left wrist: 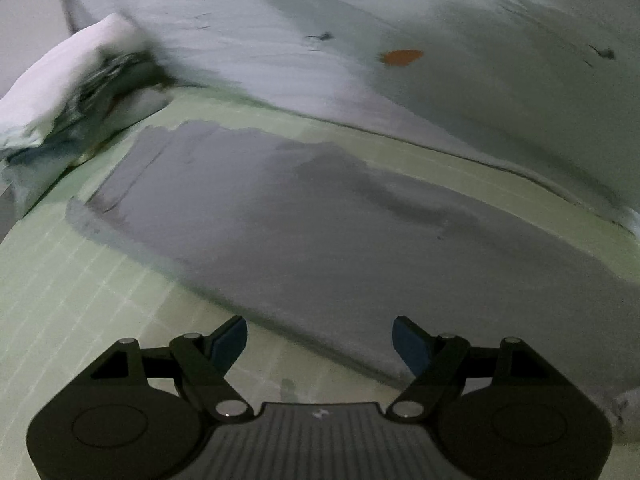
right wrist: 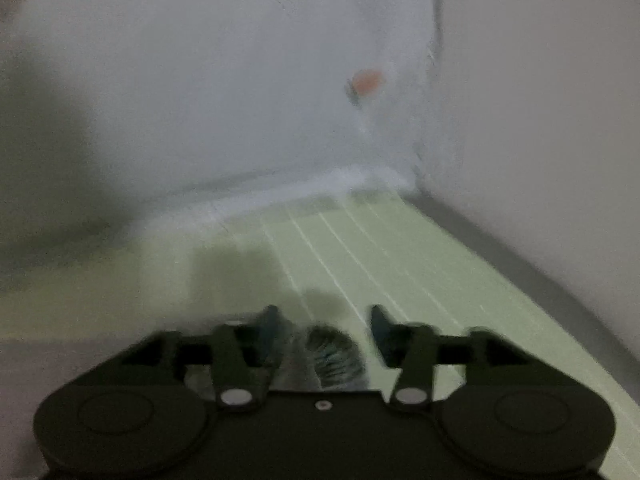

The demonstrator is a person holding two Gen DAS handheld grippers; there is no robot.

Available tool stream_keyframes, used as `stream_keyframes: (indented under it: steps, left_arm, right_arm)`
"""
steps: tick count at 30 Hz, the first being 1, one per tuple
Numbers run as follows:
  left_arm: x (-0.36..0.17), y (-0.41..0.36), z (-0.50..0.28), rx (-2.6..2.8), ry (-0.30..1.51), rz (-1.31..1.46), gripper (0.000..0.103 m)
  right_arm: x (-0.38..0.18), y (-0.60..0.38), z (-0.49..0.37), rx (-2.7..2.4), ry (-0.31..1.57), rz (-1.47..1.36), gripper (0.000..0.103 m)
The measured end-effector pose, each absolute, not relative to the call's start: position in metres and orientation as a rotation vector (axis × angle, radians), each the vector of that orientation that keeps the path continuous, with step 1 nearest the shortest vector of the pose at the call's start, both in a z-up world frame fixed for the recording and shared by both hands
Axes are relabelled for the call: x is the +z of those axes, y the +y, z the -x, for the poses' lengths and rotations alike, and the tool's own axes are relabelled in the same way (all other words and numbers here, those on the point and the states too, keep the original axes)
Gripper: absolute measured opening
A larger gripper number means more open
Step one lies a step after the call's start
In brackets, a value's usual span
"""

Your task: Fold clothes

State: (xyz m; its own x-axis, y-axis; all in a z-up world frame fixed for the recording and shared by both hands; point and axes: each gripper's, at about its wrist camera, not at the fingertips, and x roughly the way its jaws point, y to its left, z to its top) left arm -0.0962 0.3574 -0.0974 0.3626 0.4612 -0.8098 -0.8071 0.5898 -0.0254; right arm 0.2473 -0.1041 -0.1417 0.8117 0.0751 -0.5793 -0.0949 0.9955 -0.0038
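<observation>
A flat grey garment point(left wrist: 320, 232) lies spread on the green gridded mat point(left wrist: 80, 288). My left gripper point(left wrist: 320, 336) hovers over its near edge, jaws wide apart, with nothing between the blue pads. In the blurred right wrist view my right gripper point(right wrist: 326, 320) stands with its jaws apart over the mat point(right wrist: 400, 264). A dark, ribbed, teal-grey piece of fabric point(right wrist: 334, 354) shows low between the fingers, close to the gripper body. No pad visibly presses on it. The blur hides what that piece belongs to.
A pale cloth with orange spots point(left wrist: 360, 40) lies rumpled behind the mat and also fills the back of the right wrist view point(right wrist: 240, 100). A folded white bundle point(left wrist: 72, 80) with dark print sits at the mat's far left corner. The mat's right edge point(right wrist: 520, 276) borders a pale surface.
</observation>
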Motion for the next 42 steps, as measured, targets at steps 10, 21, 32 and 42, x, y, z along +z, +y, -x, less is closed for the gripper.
stream_keyframes:
  steps: [10,21,32,42]
  left_arm:
    - [-0.090,0.409,0.167,0.927,0.773,0.567,0.081]
    - [-0.103,0.545,0.247,0.927,0.699,0.701,0.081]
    - [-0.136,0.674,0.263,0.855,0.692,0.924,0.070]
    - [-0.139,0.670,0.274,0.794,0.761,0.810,0.005]
  right_arm:
    - [-0.144,-0.019,-0.104,0.217,0.748,-0.133,0.100]
    - [-0.114,0.110,0.018,0.298,0.788,-0.086,0.101]
    - [-0.128,0.228,0.080,0.242,0.902,-0.174,0.102]
    - [-0.120,0.276,0.082,0.245,0.913,-0.087,0.102]
